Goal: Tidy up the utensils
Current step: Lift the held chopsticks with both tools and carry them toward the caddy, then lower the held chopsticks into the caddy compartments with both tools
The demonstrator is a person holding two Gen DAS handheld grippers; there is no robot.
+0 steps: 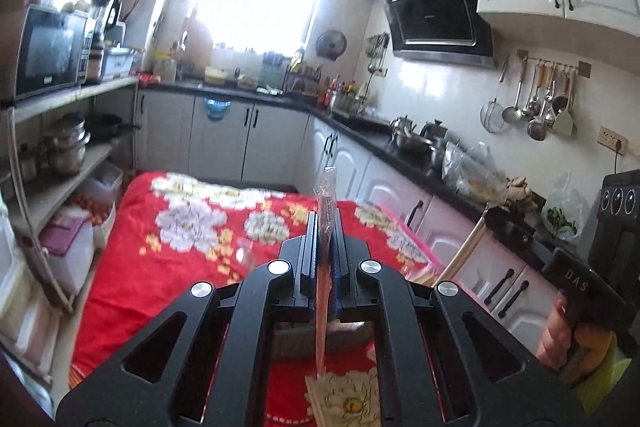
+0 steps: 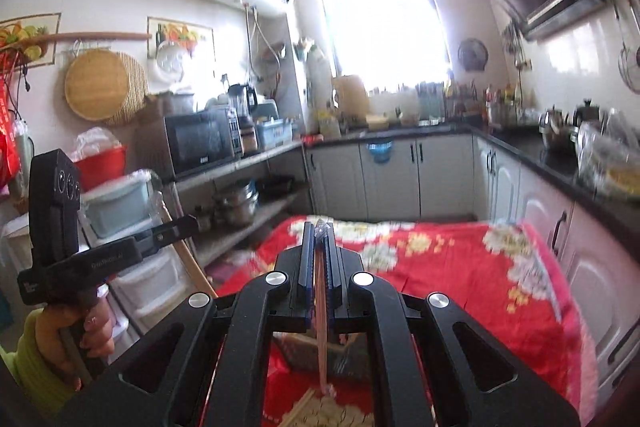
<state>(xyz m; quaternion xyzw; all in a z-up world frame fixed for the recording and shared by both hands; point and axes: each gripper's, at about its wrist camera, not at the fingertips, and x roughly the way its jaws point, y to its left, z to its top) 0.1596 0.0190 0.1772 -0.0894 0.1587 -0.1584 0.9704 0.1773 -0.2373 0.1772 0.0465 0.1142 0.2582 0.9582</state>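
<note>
- The left tool (image 1: pixel 325 227) is pressed together on a slim reddish-pink utensil with a clear faceted crystal-like tip (image 1: pixel 326 187); the tip pokes out past the fingertips and the shaft runs back between the pads and down toward the table below.
- The right tool (image 2: pixel 320 239) pinches a matching slim pink stick with a clear faceted end (image 2: pixel 321 227) in the same way, its shaft hanging down behind the pads.
- Both utensils are held off the table, above the red cloth with white and yellow flowers (image 1: pixel 168 247) that covers it.
- Under each tool lies a loose pile of pale wooden sticks (image 2: pixel 316 407), probably chopsticks, and beside it a dark woven basket (image 2: pixel 304 351), which I judge to be the place for sorted pieces.
- In the right wrist view a hand (image 2: pixel 84 331) in a yellow-green sleeve grips the handle of the other tool.
- Handling, as a judgement: each stick looks light, stiff and smooth, so it may swivel or slide between the pads if gripped too near one end.
- A hold closer to mid-shaft would steady it better; the clear tip looks brittle and should be kept from knocking the basket rim.
</note>
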